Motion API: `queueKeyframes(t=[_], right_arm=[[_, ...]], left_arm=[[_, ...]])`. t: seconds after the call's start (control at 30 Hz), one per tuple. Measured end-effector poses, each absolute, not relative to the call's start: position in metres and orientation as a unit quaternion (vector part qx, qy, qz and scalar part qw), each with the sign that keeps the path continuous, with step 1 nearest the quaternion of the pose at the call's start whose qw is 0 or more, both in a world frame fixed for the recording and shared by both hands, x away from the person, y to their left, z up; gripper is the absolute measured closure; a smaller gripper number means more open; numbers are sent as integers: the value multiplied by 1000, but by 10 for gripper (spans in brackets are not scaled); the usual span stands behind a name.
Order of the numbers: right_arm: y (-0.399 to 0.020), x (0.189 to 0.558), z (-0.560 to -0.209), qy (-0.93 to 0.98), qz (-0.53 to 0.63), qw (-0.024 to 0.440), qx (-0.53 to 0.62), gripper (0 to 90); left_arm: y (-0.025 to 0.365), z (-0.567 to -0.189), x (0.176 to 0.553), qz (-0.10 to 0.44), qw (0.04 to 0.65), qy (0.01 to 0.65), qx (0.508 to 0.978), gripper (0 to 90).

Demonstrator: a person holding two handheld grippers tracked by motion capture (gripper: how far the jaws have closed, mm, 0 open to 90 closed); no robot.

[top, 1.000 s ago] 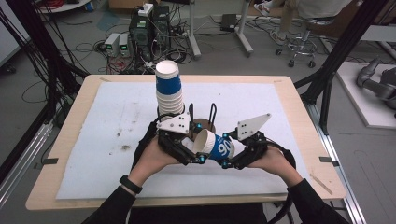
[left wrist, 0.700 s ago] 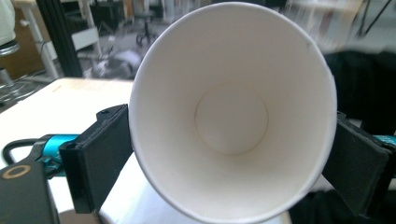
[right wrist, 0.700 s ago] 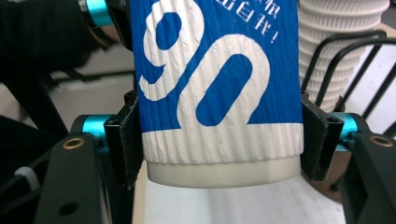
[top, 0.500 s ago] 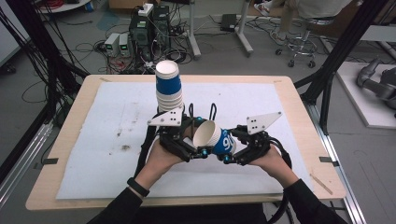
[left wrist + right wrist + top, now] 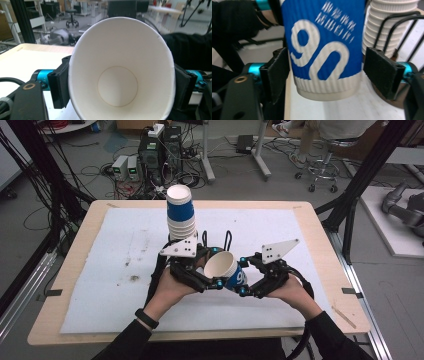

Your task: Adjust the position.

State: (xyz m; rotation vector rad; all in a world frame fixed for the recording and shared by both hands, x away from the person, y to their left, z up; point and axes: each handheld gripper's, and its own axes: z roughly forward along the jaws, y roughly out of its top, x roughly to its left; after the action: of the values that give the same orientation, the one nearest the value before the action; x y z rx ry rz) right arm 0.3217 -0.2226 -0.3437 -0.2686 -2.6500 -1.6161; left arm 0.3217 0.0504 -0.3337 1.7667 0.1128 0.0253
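Left gripper (image 5: pixel 212 281) is just closing onto the cup (image 5: pixel 225 269) rim as right gripper (image 5: pixel 243 277) is opening, released — handover toward the stack (image 5: pixel 180 213).

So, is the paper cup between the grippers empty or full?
Empty: the left gripper view looks into the paper cup and shows its bare white bottom.

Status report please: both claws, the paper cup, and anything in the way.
Left claw clamped on the paper cup near its rim. Right claw just opened, pads off the cup's base. Cup stack stands close behind.
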Motion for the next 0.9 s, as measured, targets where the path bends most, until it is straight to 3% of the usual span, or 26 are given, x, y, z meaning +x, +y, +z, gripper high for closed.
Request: queueKeyframes(t=[0.2,0.23,0.27,0.47,0.8,0.9], right_arm=[[-215,318,-347,-868,-491,5,-74,214],[-212,318,-349,-873,-484,3,-69,264],[-210,318,-350,-875,-480,-2,-64,303],[-210,319,-356,-849,-523,19,-70,307],[-212,320,-359,-815,-572,37,-84,307],[-212,320,-359,-811,-577,38,-83,307]], left_arm=[[47,-329,319,22,612,40,789,215],[47,-328,319,21,613,39,789,214],[46,-329,318,17,617,40,786,205],[45,-336,317,8,675,68,735,127],[43,-337,318,-7,712,86,696,138],[44,-337,319,-11,714,81,696,191]])
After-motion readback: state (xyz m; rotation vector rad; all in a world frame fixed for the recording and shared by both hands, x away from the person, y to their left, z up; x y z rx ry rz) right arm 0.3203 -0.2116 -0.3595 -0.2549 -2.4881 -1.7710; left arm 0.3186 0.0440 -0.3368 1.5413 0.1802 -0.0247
